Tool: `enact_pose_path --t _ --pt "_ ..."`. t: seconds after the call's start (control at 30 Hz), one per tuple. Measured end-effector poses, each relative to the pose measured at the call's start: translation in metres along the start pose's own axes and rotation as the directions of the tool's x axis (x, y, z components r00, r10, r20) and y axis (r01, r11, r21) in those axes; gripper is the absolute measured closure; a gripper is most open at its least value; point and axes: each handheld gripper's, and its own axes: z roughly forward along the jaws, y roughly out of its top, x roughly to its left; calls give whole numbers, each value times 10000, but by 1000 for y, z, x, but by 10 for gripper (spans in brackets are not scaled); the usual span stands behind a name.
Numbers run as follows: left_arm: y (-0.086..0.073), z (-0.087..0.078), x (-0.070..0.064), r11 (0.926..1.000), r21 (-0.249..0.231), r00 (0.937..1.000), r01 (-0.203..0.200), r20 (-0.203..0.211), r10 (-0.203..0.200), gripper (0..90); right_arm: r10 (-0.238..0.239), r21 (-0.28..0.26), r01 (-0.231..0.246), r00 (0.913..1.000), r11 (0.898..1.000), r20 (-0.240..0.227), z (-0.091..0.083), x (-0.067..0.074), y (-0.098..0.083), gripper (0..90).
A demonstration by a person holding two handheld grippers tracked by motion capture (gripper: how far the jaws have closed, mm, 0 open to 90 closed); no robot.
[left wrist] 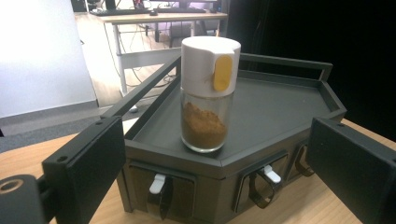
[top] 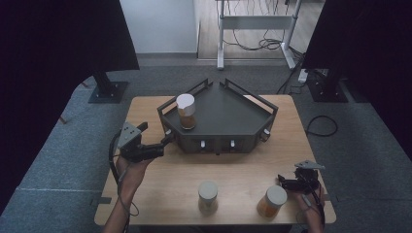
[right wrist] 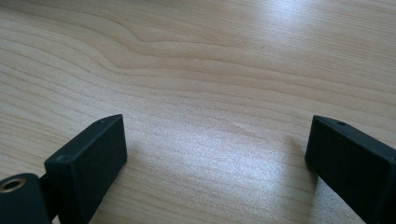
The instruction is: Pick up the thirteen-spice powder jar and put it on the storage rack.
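On the dark tray (top: 228, 114), 1 spice jar (top: 186, 111) stands upright.

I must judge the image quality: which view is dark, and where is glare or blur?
High view: dim, corners nearly black, spice jar on the tray soft. Left gripper view: bright wall washed out, jar sharp. Right gripper view: pale sheen on the table, near pads slightly soft.

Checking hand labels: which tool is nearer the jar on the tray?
Left. The left tool sits just off the tray's corner by the jar, open; the right tool rests far off at the table's near right.
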Motion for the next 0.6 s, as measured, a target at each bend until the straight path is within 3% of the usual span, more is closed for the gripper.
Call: enact_pose_path --t 0.6 --pt "-11 -21 -5 10000 61 10000 -77 4 77 47 -2 0 2 10000 10000 0 0 0 0 49"
